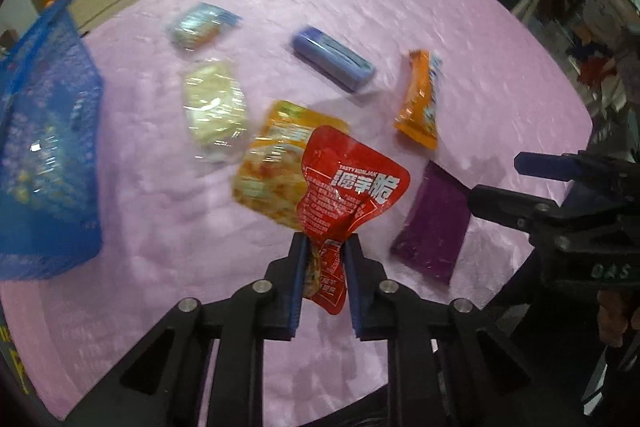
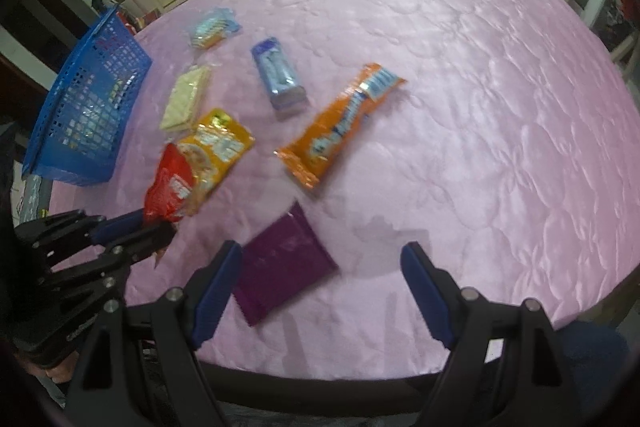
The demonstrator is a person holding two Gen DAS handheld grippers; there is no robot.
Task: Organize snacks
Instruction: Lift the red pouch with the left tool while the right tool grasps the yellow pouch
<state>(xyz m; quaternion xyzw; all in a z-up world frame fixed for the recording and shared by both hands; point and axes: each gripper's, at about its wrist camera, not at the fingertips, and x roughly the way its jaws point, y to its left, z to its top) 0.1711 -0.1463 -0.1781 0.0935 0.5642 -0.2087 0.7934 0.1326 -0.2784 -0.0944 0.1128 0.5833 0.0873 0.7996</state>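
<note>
Left tongs (image 1: 325,247) clamped on red packet (image 1: 352,183), right tongs (image 2: 320,259) apart above purple packet (image 2: 282,259).

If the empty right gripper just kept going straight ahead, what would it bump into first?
Probably the flat dark purple packet. It lies on the pink cloth just ahead of the open right gripper, nearer its left finger. The long orange wrapper lies farther on. Depth is hard to judge.

My left wrist camera looks down from close above the pink quilted tablecloth (image 1: 360,7), facing the far shelving; my right wrist camera sits further right, similarly angled; both share the blue perforated plastic basket (image 1: 44,147) (image 2: 92,107).
</note>
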